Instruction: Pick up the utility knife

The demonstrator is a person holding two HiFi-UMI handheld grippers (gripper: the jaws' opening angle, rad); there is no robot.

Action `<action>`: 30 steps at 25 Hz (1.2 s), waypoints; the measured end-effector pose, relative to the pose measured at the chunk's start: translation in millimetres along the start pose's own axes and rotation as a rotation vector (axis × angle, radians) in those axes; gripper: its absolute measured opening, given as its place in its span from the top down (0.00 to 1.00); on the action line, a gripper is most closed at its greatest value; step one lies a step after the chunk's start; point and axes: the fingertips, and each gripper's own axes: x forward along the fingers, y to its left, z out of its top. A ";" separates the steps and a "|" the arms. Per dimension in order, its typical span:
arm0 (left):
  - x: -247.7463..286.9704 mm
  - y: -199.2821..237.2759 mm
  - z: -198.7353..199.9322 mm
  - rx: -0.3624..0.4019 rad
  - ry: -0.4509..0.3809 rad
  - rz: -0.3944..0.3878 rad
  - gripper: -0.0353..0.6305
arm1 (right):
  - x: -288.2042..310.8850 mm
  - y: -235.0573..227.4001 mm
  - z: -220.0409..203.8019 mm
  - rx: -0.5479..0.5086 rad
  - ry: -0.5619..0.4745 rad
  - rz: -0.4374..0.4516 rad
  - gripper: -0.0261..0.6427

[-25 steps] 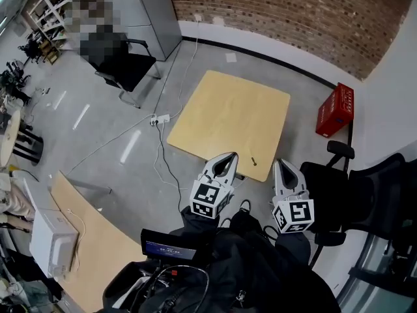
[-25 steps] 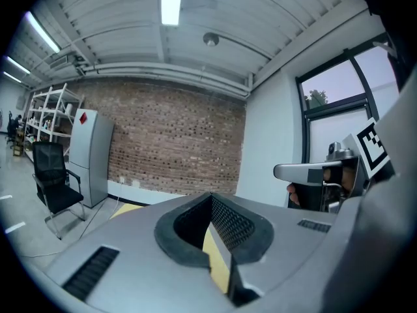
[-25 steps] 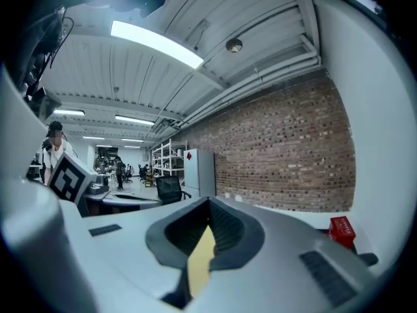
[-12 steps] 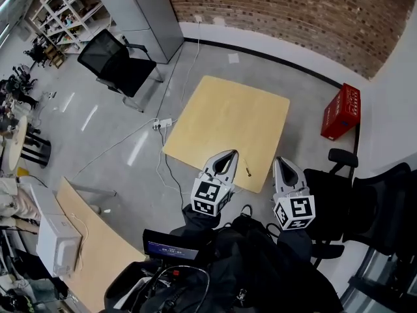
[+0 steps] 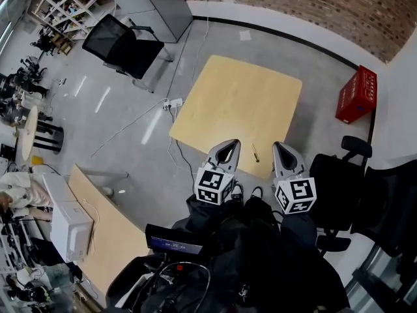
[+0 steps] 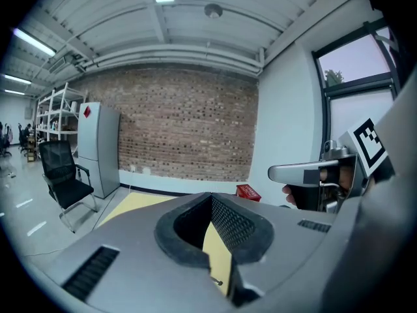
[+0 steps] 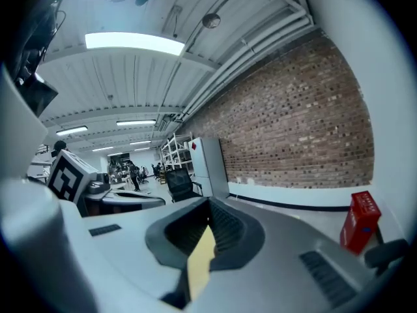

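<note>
The utility knife [image 5: 255,152] is a small dark sliver lying near the front edge of the pale wooden table [image 5: 241,100]. In the head view it lies between the tips of my two grippers, touching neither. My left gripper [image 5: 229,145] is to its left and my right gripper [image 5: 279,147] to its right, both held above the table's near edge. In the left gripper view the left gripper [image 6: 211,199] has its jaws together, with only a thin slit showing the table. The right gripper [image 7: 210,207] looks the same. Neither holds anything.
A red crate [image 5: 356,95] stands on the floor right of the table. Black office chairs [image 5: 342,178] crowd the right side, and another chair [image 5: 127,41] stands at far left. A power strip with cables [image 5: 173,102] lies left of the table. A second wooden tabletop [image 5: 107,230] is at lower left.
The head view has shifted a little, so the table sits slightly higher in it. Both grippers keep their pose, and the knife still lies between their tips.
</note>
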 end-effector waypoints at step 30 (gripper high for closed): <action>34.0 62.3 -227.4 -0.188 0.435 0.013 0.94 | 106.7 -10.5 -265.2 0.031 0.604 0.036 0.95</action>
